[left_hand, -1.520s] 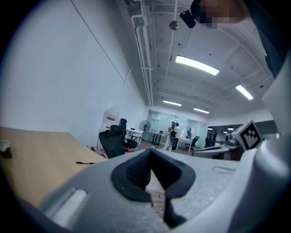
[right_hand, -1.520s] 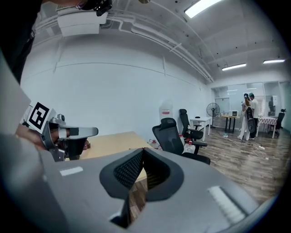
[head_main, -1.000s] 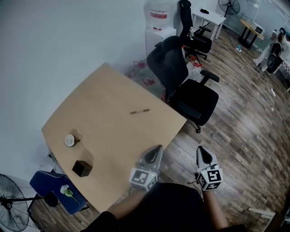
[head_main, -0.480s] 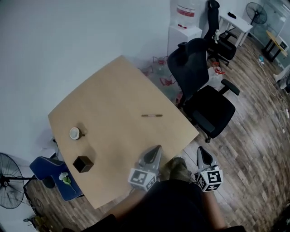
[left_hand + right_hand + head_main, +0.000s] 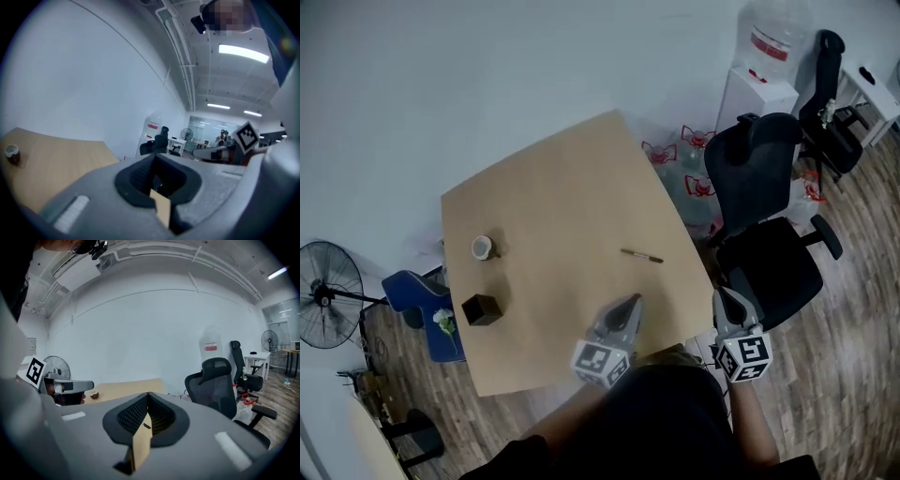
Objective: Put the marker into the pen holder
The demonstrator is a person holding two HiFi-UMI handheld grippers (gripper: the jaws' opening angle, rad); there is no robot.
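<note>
A thin dark marker [image 5: 641,255] lies flat on the tan table [image 5: 553,197], near its right edge. The pen holder [image 5: 481,309], a small dark brown cube, stands near the table's left front corner. My left gripper [image 5: 632,301] hovers over the front edge, a short way in front of the marker, jaws shut and empty. My right gripper [image 5: 721,294] is beyond the table's right edge, over the floor, also shut with nothing in it. In the left gripper view the closed jaws [image 5: 157,194] point past the table. The right gripper [image 5: 146,416] shows closed pads.
A small round cup [image 5: 482,247] sits behind the pen holder. A black office chair [image 5: 769,234] stands close to the table's right edge, a water dispenser [image 5: 761,70] behind it. A fan [image 5: 328,295] and a blue seat [image 5: 422,305] are on the left.
The head view has swung left: table, marker and pen holder have shifted right in the picture and the fan has come further in. Both grippers stay shut and low at the front.
</note>
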